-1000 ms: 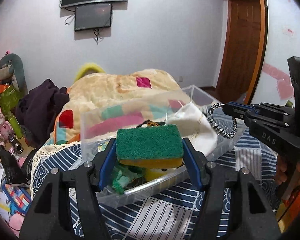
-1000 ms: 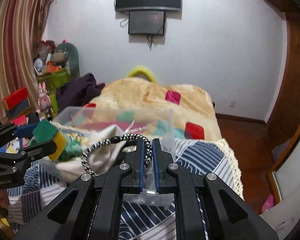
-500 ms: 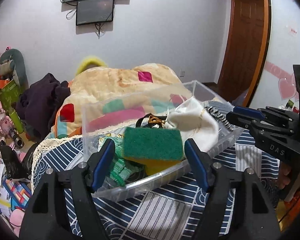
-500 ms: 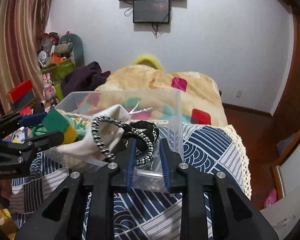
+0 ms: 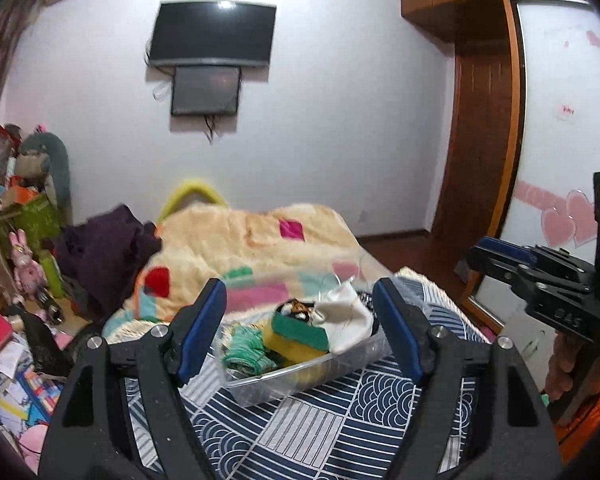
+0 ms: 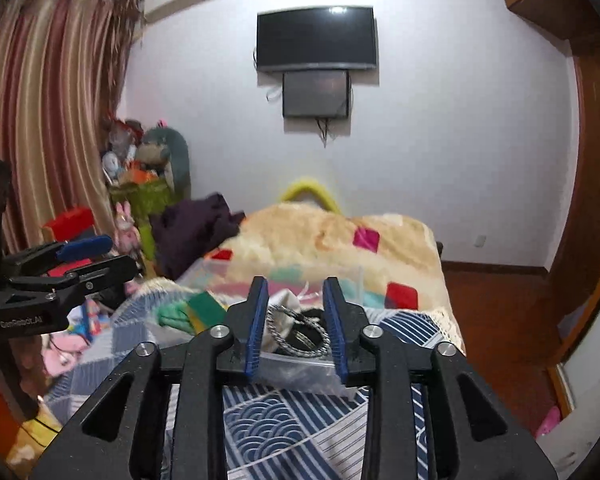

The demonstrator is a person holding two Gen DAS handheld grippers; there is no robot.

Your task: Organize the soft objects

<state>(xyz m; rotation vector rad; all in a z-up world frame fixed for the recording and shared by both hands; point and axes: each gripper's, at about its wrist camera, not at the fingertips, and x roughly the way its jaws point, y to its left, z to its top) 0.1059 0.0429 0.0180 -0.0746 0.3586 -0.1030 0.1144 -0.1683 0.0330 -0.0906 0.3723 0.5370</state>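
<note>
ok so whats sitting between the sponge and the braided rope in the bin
In the left wrist view, a crumpled white cloth lies between the green and yellow sponge and the braided rope, inside the clear bin.

A dark television (image 6: 316, 38) hangs on the pale wall (image 6: 440, 120) above a smaller screen (image 6: 315, 94), with striped curtains (image 6: 48, 120) at the left. A bed (image 5: 260, 240) under a patchwork blanket fills the middle, beside a wooden wardrobe (image 5: 484, 140) and reddish wood floor (image 6: 496, 300).

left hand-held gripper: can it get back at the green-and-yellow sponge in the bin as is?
Probably yes. The left hand-held gripper is open and empty, the sponge lies on top in the uncovered clear bin, straight ahead. The white cloth touches one side.
</note>
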